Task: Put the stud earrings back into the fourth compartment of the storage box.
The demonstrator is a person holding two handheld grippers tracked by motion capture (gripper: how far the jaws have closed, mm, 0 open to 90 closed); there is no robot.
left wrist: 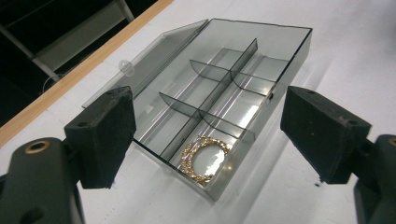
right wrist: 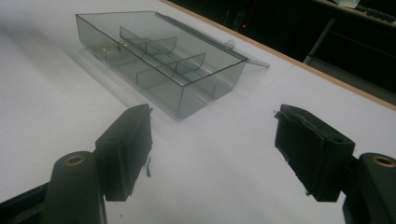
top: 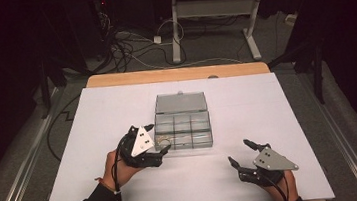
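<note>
Inside organizer box (left wrist: 261, 70), near-left corner compartment: gold bracelet (left wrist: 205, 158) lies flat, released. Your left gripper (top: 158, 144) sits just beside that corner, jaws spread, nothing between. Your right gripper (top: 242, 155), well apart off box's near-right, also gaping, empty. Lid (top: 181, 102) folded back behind box; dividers hem bracelet in.
</note>
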